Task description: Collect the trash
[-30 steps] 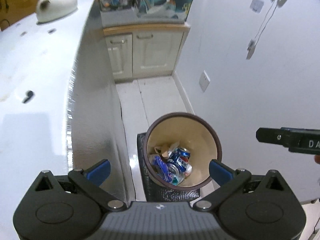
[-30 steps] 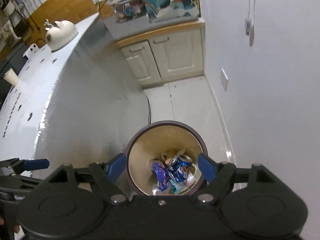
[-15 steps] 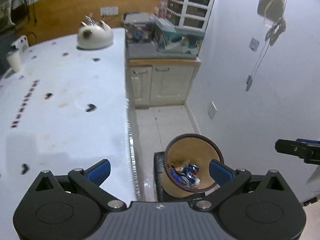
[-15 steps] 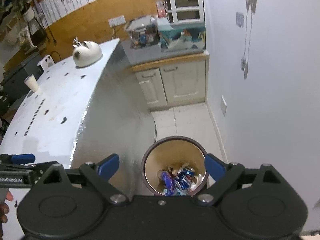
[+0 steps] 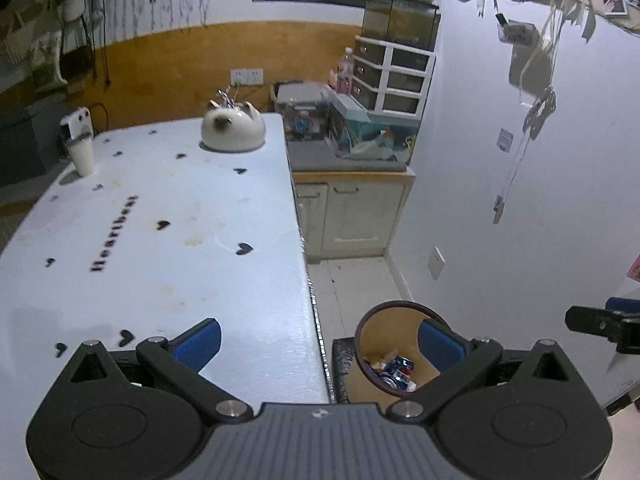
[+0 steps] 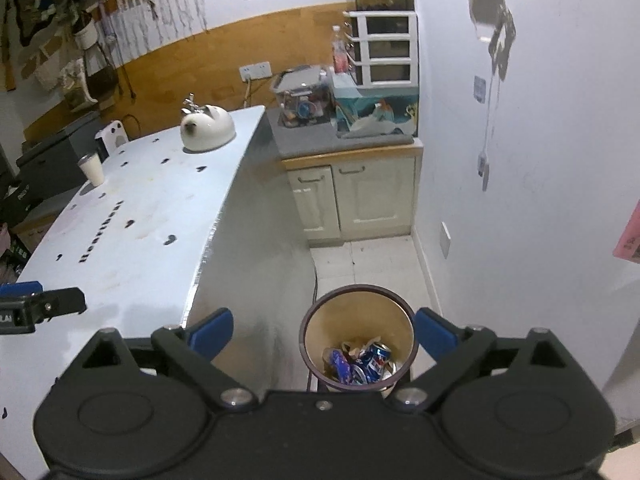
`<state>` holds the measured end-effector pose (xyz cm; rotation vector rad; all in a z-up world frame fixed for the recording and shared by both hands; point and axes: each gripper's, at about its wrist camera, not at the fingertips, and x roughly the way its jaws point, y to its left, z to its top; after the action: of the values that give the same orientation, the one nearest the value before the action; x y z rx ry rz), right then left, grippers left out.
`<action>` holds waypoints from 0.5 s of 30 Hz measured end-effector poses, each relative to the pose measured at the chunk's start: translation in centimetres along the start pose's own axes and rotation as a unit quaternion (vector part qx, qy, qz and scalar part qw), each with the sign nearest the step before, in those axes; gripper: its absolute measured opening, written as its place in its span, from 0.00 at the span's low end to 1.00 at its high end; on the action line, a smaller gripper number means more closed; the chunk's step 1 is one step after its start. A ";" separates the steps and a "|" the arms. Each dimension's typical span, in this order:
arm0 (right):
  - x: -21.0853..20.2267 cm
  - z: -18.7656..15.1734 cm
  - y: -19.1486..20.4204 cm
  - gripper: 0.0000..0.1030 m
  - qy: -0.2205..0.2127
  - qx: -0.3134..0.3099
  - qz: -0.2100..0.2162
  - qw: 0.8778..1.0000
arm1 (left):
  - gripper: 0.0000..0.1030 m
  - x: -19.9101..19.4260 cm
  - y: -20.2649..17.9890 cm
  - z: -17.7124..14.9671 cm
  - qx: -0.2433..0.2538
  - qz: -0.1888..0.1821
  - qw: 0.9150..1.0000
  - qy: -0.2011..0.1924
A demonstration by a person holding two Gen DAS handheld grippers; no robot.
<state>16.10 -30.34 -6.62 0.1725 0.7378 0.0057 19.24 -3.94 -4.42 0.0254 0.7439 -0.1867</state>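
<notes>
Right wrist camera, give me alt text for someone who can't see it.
The right gripper, its jaws opening with nothing between them, hangs above a round trash bin on the floor holding a blue soda can and wrappers. A white table stands to the left, a cream cabinet behind.

White table (image 5: 168,240) printed with small black hearts and a dark word, stained in places, a white cat-shaped ornament (image 5: 233,130) at its far edge, a white cup (image 5: 82,155) at the far left; tiled floor (image 6: 372,260) beside it, a round bin (image 6: 358,334) of cans and wrappers standing there
</notes>
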 end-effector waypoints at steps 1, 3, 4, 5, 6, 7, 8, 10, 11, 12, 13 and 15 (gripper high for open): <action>-0.5 -0.1 0.4 0.96 -0.005 -0.002 0.001 1.000 | 1.00 -0.5 0.1 -0.2 0.001 0.002 1.000 -0.004; -1.3 -0.3 1.1 0.97 -0.012 -0.005 0.002 1.000 | 1.00 -1.3 0.2 -0.6 0.003 0.007 1.000 -0.010; -1.7 -0.4 1.5 0.97 -0.015 -0.007 0.001 1.000 | 1.00 -1.7 0.3 -0.8 0.002 0.008 1.000 -0.013; -2.1 -0.5 1.8 0.99 -0.019 -0.011 0.001 1.000 | 1.00 -2.1 0.4 -0.9 0.000 0.009 1.000 -0.015; -2.5 -0.7 2.1 1.00 -0.022 -0.014 0.001 1.000 | 1.00 -2.3 0.5 -1.0 -0.002 0.010 1.000 -0.017; -2.8 -0.7 2.4 1.00 -0.024 -0.016 0.000 1.000 | 1.00 -2.7 0.7 -1.1 -0.004 0.012 1.000 -0.019; -3.1 -0.8 2.6 1.00 -0.028 -0.016 0.000 0.999 | 1.00 -3.0 0.7 -1.3 -0.006 0.014 1.000 -0.020; -3.7 -1.1 2.8 1.00 -0.032 -0.013 0.000 0.999 | 1.00 -3.6 0.9 -1.6 -0.009 0.020 0.999 -0.024; -3.9 -1.3 2.9 1.00 -0.035 -0.012 -0.001 0.999 | 1.00 -3.9 1.0 -1.7 -0.011 0.022 0.999 -0.026; -4.1 -1.5 2.9 1.00 -0.036 -0.011 -0.003 0.999 | 1.00 -4.2 1.1 -1.9 -0.013 0.023 0.999 -0.028; -4.3 -1.7 3.0 1.00 -0.037 -0.011 -0.005 0.999 | 1.00 -4.4 1.2 -2.0 -0.016 0.025 0.999 -0.029; -4.7 -2.1 3.2 1.00 -0.037 -0.010 -0.006 0.999 | 1.00 -4.8 1.3 -2.3 -0.019 0.030 0.999 -0.029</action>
<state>11.36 -27.19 -4.53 0.1484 0.6644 -0.0053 14.47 -1.74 -2.92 0.0057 0.6870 -0.1155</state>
